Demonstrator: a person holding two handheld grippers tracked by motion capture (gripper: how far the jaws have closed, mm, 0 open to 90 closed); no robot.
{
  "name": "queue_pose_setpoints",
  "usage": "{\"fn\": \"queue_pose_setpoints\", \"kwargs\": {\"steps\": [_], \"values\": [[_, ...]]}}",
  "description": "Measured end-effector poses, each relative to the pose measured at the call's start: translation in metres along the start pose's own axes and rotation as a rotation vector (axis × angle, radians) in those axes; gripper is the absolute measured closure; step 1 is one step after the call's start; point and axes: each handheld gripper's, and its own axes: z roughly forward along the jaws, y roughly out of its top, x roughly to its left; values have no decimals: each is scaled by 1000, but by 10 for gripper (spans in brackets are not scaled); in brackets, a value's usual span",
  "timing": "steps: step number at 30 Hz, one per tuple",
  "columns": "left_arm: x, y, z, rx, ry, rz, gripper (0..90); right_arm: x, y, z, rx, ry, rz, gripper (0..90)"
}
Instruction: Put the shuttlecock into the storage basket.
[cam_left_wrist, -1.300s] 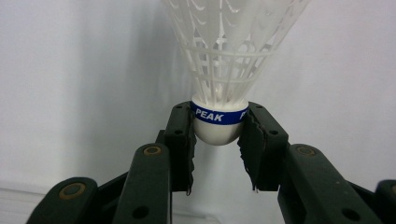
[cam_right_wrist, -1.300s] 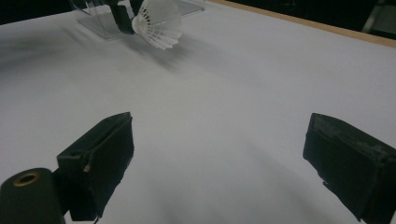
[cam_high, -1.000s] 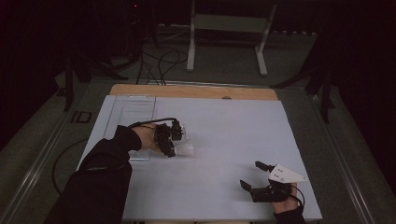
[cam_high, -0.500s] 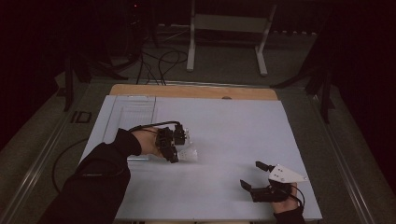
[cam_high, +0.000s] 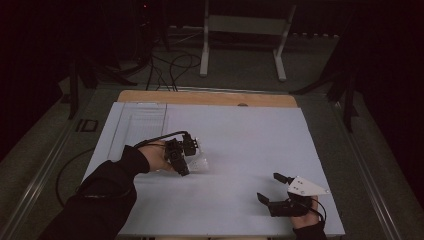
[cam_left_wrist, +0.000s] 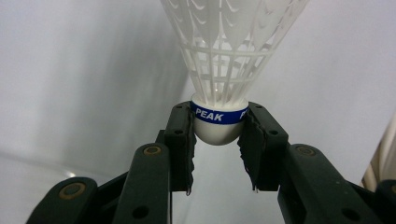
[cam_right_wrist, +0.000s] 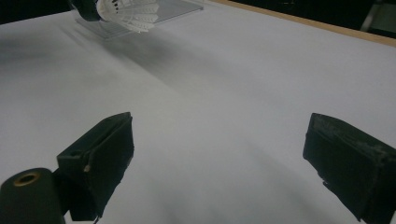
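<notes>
A white plastic shuttlecock (cam_left_wrist: 224, 60) with a blue band reading PEAK is clamped by its rounded base between the pads of my left gripper (cam_left_wrist: 216, 135), skirt pointing away. From above, my left gripper (cam_high: 189, 159) hovers over the white board's left middle with the shuttlecock (cam_high: 201, 160) pale at its tip. My right gripper (cam_high: 274, 189) rests near the front right edge, jaws spread wide with nothing between them. Its own camera shows both black fingertips (cam_right_wrist: 105, 154) far apart above the board, and the shuttlecock (cam_right_wrist: 128, 13) far off at the top left.
The white board (cam_high: 240, 135) covers a wooden table whose tan back edge (cam_high: 205, 97) shows. A clear plastic tray (cam_high: 142, 122) lies at the board's back left. A metal stand (cam_high: 240, 30) and cables sit on the dark floor beyond.
My left hand has drifted slightly toward the front and right with the shuttlecock still held. The right gripper has stayed where it was.
</notes>
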Motion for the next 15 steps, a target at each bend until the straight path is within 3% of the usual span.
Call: {"fn": "queue_pose_setpoints", "kwargs": {"steps": [3, 6, 15], "values": [[-3, -3, -1, -1, -12, -13, 665, -1, 0, 0, 0, 0, -1, 86], [-8, -6, -3, 11, -7, 2, 664, 0, 0, 0, 0, -1, -1, 86], [-18, -14, -13, -18, -25, 14, 664, 0, 0, 0, -4, -1, 4, 86]]}}
